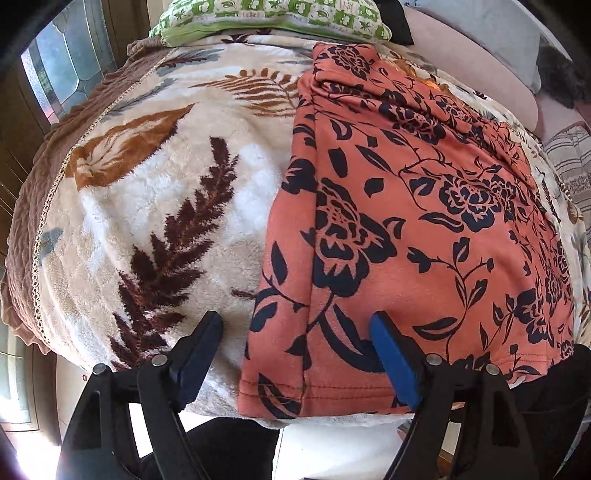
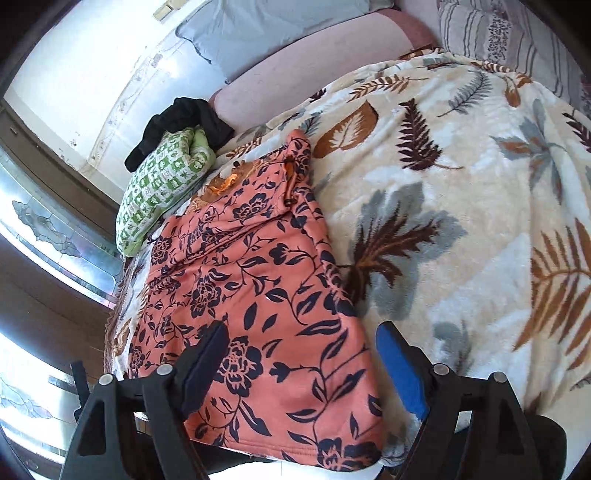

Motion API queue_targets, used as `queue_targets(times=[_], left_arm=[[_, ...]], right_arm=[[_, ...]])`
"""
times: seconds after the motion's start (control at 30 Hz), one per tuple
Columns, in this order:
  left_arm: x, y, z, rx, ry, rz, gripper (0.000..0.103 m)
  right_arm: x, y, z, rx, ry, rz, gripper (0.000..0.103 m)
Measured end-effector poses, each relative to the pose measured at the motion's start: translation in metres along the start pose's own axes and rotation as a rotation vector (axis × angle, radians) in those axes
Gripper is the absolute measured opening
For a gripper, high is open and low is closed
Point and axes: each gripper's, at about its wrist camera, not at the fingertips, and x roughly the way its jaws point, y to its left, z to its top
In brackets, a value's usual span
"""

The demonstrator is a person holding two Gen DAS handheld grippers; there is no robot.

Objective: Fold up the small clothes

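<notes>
An orange garment with a dark floral print (image 1: 424, 221) lies flat on a cream leaf-patterned blanket (image 1: 166, 184), its hemmed edge at the bed's near side. My left gripper (image 1: 295, 319) is open. It straddles the garment's near left edge, with one finger over the blanket and the blue-padded finger (image 1: 395, 362) over the cloth. In the right wrist view the same garment (image 2: 258, 277) runs away from me on the blanket (image 2: 461, 221). My right gripper (image 2: 303, 330) is open above the garment's near right corner. Neither gripper pinches the cloth.
A green patterned pillow (image 2: 162, 184) and a black cloth (image 2: 184, 118) lie beyond the garment's far end. A striped pillow (image 2: 491, 33) and a pink headboard (image 2: 295, 66) stand at the back. A patterned glass door (image 1: 62, 62) is on the left. The bed's edge is just below the grippers.
</notes>
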Motion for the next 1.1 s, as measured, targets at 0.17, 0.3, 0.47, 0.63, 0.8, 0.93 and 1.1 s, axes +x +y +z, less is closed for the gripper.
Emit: queue_targets(times=[0.17,0.3,0.47,0.63,0.8,0.93,1.1], left_arm=[[-0.008,-0.008,-0.002,0.024,-0.021,-0.087,0.028],[-0.007,-0.007,0.001,-0.004,-0.003,-0.106,0.028],[-0.004,-0.002,0.002,-0.035,0.008,-0.121,0.057],[-0.002,-0.003,0.002,0.002,-0.003,-0.125,0.022],[-0.005,0.002,0.003,0.000,-0.007,-0.179,0.012],[-0.019,0.012,0.009,-0.014,-0.017,-0.258,0.009],[-0.047,0.029,0.037,-0.042,-0.066,-0.376,0.006]], right_arm=[[0.006,-0.020,-0.011,0.045,0.032,-0.025,0.085],[0.024,-0.020,-0.016,0.053,0.060,-0.019,0.085],[0.053,0.001,-0.040,-0.041,0.145,-0.127,0.081],[0.053,0.021,-0.059,-0.185,0.173,-0.252,0.033],[0.040,0.019,-0.054,-0.156,0.201,-0.171,0.008],[0.022,0.027,-0.038,-0.109,0.191,-0.038,0.007],[0.008,0.040,0.006,-0.039,0.167,0.107,0.007]])
